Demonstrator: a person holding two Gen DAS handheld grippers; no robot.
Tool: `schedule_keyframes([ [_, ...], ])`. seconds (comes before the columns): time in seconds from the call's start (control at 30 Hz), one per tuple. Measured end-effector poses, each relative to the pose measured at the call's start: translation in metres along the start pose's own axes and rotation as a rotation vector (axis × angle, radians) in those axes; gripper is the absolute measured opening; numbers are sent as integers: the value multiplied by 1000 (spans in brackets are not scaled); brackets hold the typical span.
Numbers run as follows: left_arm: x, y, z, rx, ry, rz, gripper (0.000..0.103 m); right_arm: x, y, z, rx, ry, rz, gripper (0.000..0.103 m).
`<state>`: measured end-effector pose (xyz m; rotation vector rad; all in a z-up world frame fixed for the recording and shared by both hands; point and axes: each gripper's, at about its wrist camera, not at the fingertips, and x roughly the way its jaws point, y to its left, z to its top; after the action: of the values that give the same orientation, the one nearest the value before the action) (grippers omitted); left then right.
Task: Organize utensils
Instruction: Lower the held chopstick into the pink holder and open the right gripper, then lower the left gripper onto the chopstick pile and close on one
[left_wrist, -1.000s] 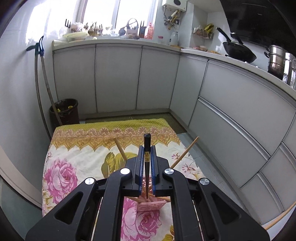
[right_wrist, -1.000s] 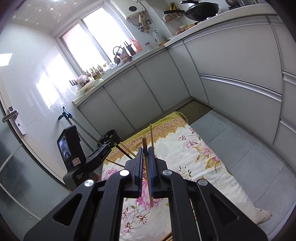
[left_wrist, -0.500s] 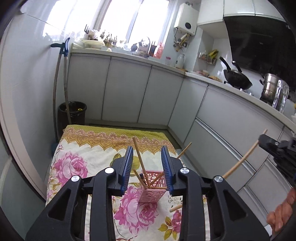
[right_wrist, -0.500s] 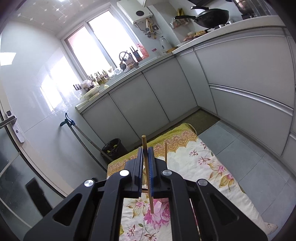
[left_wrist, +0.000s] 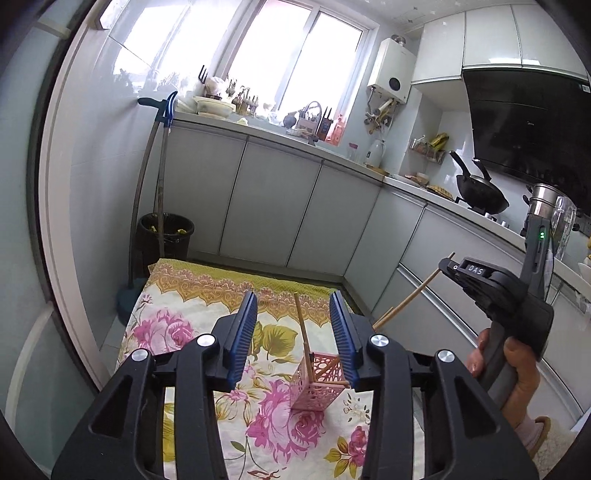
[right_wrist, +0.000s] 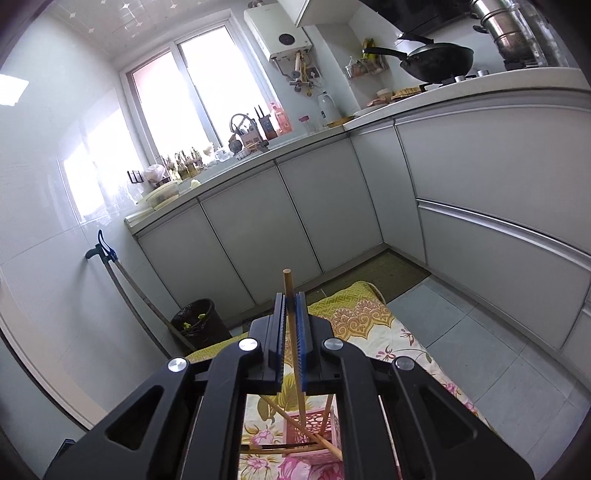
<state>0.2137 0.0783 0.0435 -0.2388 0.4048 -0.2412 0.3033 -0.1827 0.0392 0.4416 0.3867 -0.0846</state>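
A pink perforated holder (left_wrist: 317, 384) stands on a floral cloth (left_wrist: 177, 328) and holds several wooden chopsticks (left_wrist: 303, 339). My left gripper (left_wrist: 293, 325) is open and empty, raised above and behind the holder. My right gripper (right_wrist: 291, 325) is shut on a wooden chopstick (right_wrist: 292, 325). The chopstick's lower end points down into the holder (right_wrist: 314, 428), where other chopsticks lie crossed. In the left wrist view the right gripper (left_wrist: 448, 266) shows at the right, with the held chopstick (left_wrist: 413, 295) slanting down toward the holder.
Grey kitchen cabinets (left_wrist: 273, 206) line the back and right. A black waste bin (left_wrist: 166, 236) and a mop handle (left_wrist: 160, 177) stand at the far left by the wall. A wok (left_wrist: 480, 192) sits on the counter. Tiled floor (right_wrist: 480, 332) lies right of the cloth.
My left gripper let go of the dark chopstick, opened and rose away from the holder. My right gripper moved over the holder, still holding its chopstick.
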Motion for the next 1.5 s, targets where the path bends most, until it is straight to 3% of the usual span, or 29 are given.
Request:
schedule_keyframes([
  [0.33, 7, 2, -5, 22, 31, 15, 38, 44, -12, -52, -32, 146, -40, 7],
  [0.37, 7, 2, -6, 21, 32, 15, 39, 42, -13, -53, -30, 146, -38, 13],
  [0.47, 6, 0, -7, 31, 37, 15, 40, 29, -17, -49, -4, 106, -20, 51],
  [0.53, 6, 0, -8, 36, 43, 10, 40, 17, -21, -44, 12, 73, -14, 58],
  [0.6, 5, -2, -9, 40, 44, 9, 43, 1, -27, -39, 35, 39, -4, 74],
  [0.7, 4, -7, -11, 60, 53, 3, 47, -28, -41, -35, 73, -23, -1, 90],
  [0.83, 2, -17, -18, 88, 72, -3, 68, -68, -66, -42, 95, -36, -6, 96],
  [0.9, 1, -24, -24, 110, 83, -6, 86, -86, -81, -53, 89, 3, -32, 96],
  [0.97, 1, -33, -30, 139, 101, -12, 97, -98, -98, -65, 93, 55, -89, 96],
  [1.23, 23, -75, -79, 315, 309, -95, 96, -129, -179, -140, 185, 302, -351, 96],
  [1.37, 46, -92, -117, 381, 459, -148, 96, -129, -215, -171, 310, 471, -372, 96],
  [1.5, 70, -107, -157, 447, 598, -178, 96, -128, -223, -182, 342, 527, -370, 96],
])
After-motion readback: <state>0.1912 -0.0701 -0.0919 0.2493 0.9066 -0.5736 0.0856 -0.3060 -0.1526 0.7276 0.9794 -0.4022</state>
